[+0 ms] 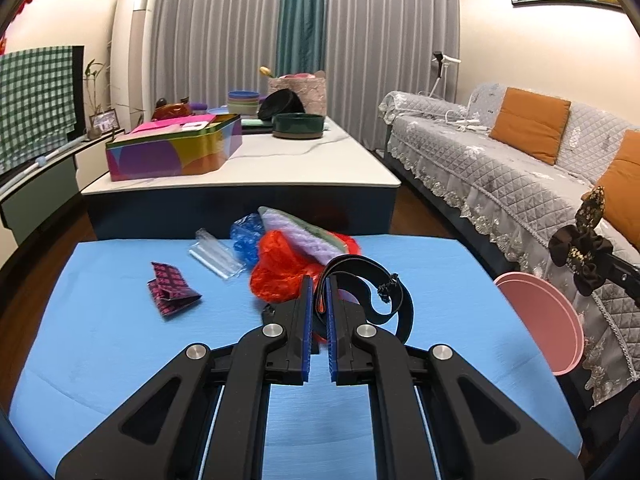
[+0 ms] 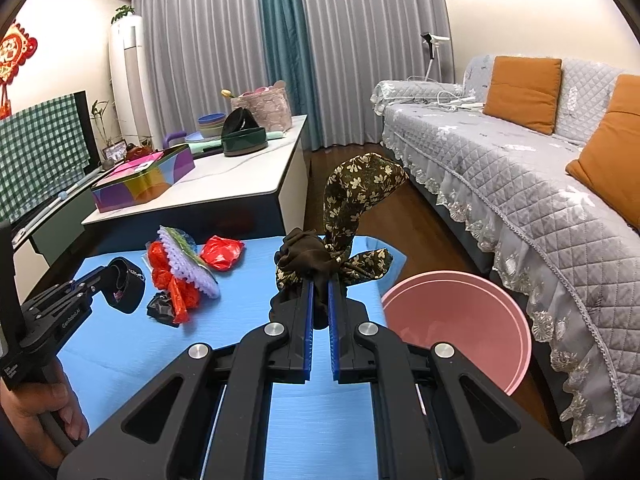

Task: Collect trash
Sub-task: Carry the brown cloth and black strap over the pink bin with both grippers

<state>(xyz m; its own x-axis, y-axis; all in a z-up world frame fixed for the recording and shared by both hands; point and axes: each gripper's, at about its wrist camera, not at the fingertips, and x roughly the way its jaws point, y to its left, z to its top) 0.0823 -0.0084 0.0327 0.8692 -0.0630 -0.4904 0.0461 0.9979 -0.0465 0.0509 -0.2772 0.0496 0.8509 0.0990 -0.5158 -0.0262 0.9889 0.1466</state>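
Your left gripper: jaws pinching black strap over blue table. Your right gripper: jaws pinching brown floral scrunchie beside pink bin.

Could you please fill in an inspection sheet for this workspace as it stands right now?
Surface: blue table, bare near the camera.
Job's things: pink bin at the table's right edge; red bag, blue wrap, clear packet, patterned wrapper on the table.
Clutter: purple mat on the red bag.
Grippers: left gripper shut on black strap; right gripper shut on scrunchie, beside the bin.
Cables: white cord on sofa.
Surroundings: sofa, coffee table with tin, curtains.
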